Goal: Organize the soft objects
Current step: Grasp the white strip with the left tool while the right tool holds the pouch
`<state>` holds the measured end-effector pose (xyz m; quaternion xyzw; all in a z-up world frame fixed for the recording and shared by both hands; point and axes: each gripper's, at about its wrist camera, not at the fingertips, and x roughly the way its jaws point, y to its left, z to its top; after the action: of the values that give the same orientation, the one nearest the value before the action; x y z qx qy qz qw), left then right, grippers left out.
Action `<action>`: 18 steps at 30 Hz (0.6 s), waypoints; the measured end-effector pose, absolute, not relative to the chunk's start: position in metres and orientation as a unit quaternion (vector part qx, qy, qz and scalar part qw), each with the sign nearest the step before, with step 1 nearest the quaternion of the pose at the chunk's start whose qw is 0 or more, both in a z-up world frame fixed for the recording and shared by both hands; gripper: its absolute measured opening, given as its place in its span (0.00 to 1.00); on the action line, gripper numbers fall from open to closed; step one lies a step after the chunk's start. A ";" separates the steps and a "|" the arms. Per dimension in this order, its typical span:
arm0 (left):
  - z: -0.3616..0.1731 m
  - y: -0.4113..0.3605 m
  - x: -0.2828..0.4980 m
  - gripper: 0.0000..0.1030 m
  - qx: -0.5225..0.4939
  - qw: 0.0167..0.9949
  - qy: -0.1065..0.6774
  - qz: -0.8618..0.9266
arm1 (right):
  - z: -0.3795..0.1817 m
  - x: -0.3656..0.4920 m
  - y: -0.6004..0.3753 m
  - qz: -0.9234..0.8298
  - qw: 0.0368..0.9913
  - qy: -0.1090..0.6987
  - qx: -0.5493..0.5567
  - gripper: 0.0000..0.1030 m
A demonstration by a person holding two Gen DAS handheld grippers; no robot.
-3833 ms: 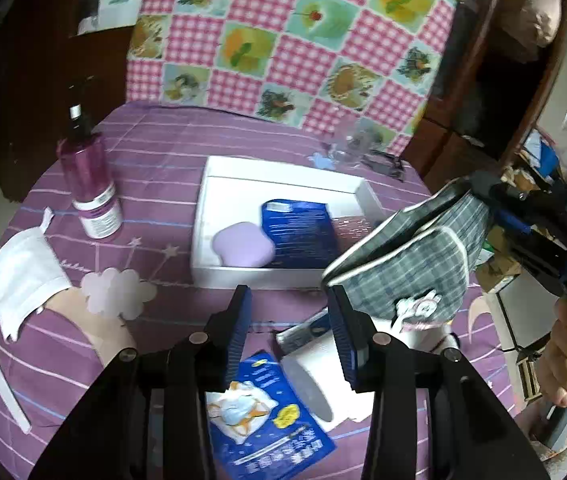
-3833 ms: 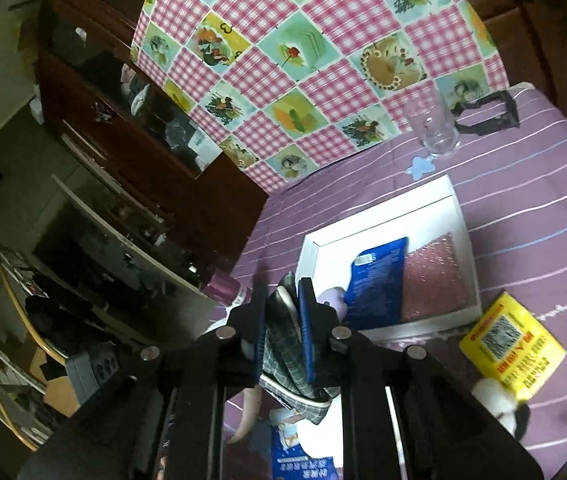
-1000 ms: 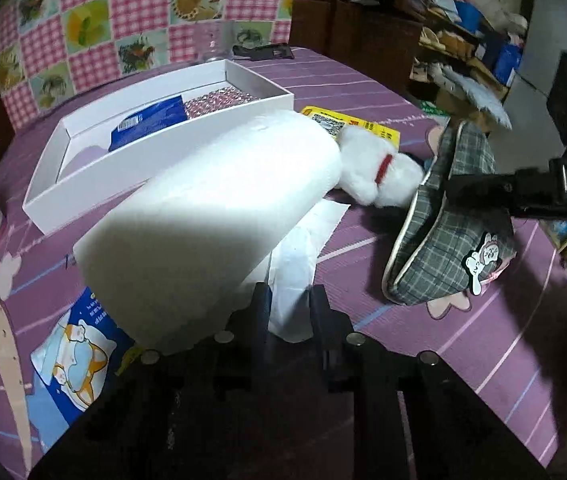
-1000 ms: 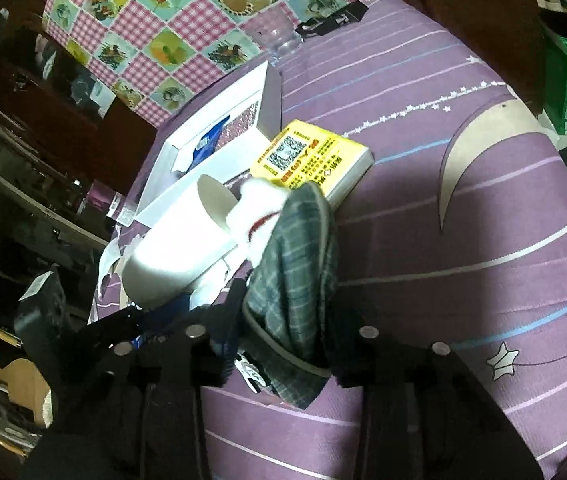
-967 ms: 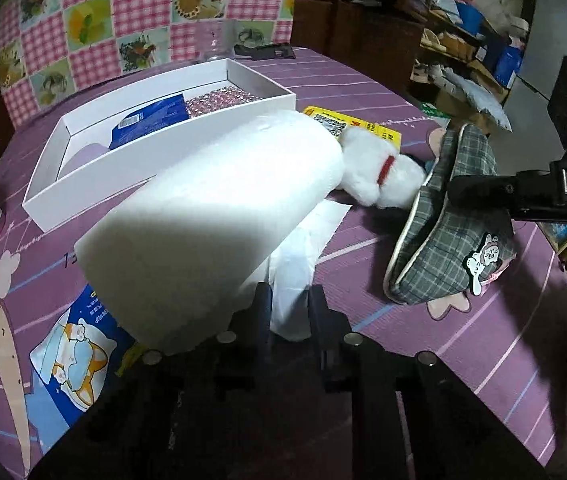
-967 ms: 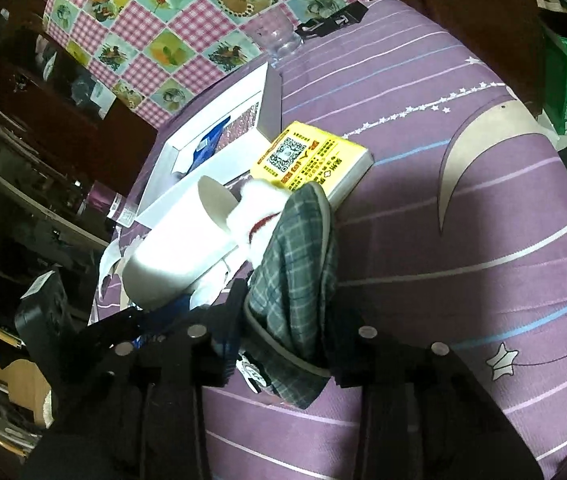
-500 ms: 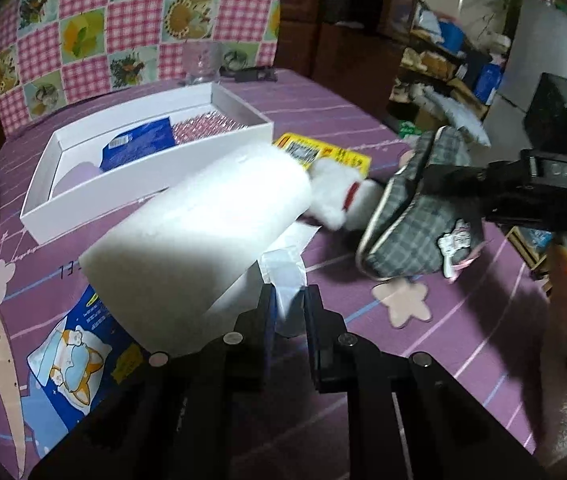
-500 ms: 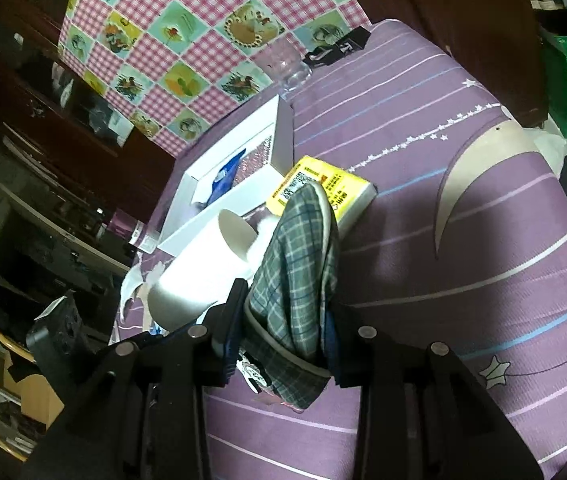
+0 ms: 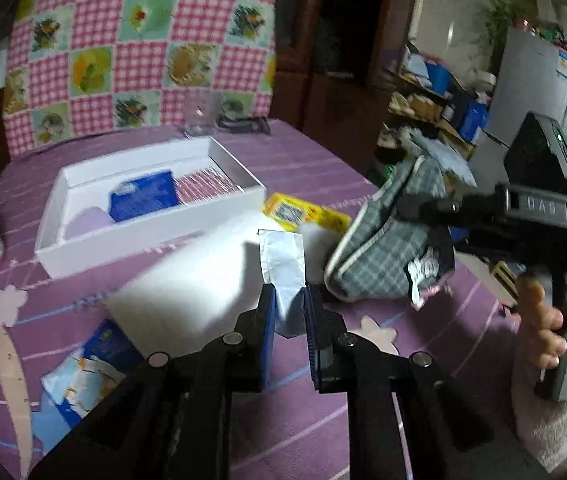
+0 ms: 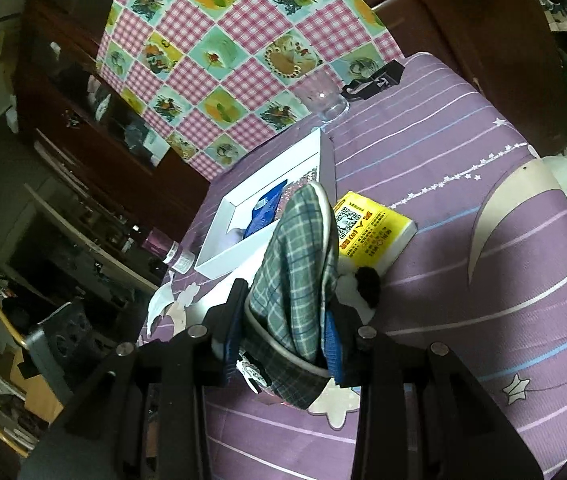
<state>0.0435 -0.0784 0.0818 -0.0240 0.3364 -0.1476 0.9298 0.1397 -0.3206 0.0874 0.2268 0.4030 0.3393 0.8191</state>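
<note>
Left gripper [image 9: 286, 300] closed on the loose end of a white paper sheet [image 9: 283, 264]; the sheet stands up between the blue pads, and the paper roll [image 9: 199, 276] it belongs to lies on the purple tablecloth [image 9: 323, 168] just beyond

Right gripper [image 10: 283, 336] clamped on a grey plaid pouch [image 10: 299, 264], held clear of the cloth, its cartoon patch hanging on the lower side. From the left wrist view the same pouch [image 9: 395, 240] hangs right of the roll

White tray [image 9: 151, 236] sits behind the roll, already holding a blue packet [image 9: 143, 196], a pink glittery piece and a lilac pad [image 9: 87, 220]

Step in hand, as I judge it: carry both soft things to the tray
- pouch: bring it over the tray's near wall, lower flat into free room, then release
- sheet: a grip on the tail alone will likely unroll the paper instead of lifting it; better to re-grip across the roll's body
- keep the two grippers apart over the tray; go one at a time

Hard to make out
- roll is overexposed and blurred, edges uncertain; whether it rests fully on the cloth, cannot tell
- white plush toy [image 10: 357, 284] mostly hidden behind the pouch, beside the yellow packet [image 10: 371, 228]
- free space in the tray partly masked
- blue packet at lower left of the left wrist view is blurred
</note>
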 end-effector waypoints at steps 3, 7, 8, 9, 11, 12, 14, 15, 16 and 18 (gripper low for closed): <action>0.097 -0.071 0.041 0.13 -0.036 0.934 0.325 -0.143 | 0.098 0.144 -0.314 0.327 0.819 0.415 0.222 0.35; 0.117 -0.061 0.041 0.13 -0.031 0.943 0.309 -0.117 | 0.113 0.152 -0.301 0.322 0.819 0.427 0.209 0.35; 0.121 -0.058 0.042 0.13 -0.031 0.944 0.307 -0.114 | 0.116 0.153 -0.298 0.323 0.819 0.427 0.207 0.35; 0.125 -0.054 0.043 0.13 -0.034 0.946 0.304 -0.109 | 0.119 0.154 -0.294 0.326 0.817 0.428 0.206 0.35; 0.132 -0.046 0.046 0.13 -0.042 0.948 0.299 -0.102 | 0.124 0.159 -0.284 0.332 0.812 0.434 0.206 0.35; 0.133 -0.042 0.048 0.13 -0.045 0.949 0.296 -0.099 | 0.127 0.161 -0.278 0.336 0.809 0.437 0.205 0.35; 0.138 -0.033 0.052 0.13 -0.050 0.951 0.292 -0.089 | 0.131 0.166 -0.268 0.337 0.807 0.441 0.201 0.35; 0.140 -0.028 0.055 0.13 -0.051 0.953 0.288 -0.080 | 0.133 0.168 -0.262 0.336 0.808 0.442 0.199 0.35; 0.141 -0.024 0.058 0.13 -0.052 0.954 0.287 -0.073 | 0.135 0.172 -0.255 0.336 0.808 0.443 0.196 0.35; 0.142 -0.012 0.064 0.13 -0.061 0.954 0.286 -0.061 | 0.137 0.178 -0.247 0.339 0.805 0.444 0.199 0.35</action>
<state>0.0641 -0.0123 0.1419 -0.0605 0.2860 -0.0606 0.9544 0.1782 -0.2472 0.1366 0.1989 0.4437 0.3388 0.8055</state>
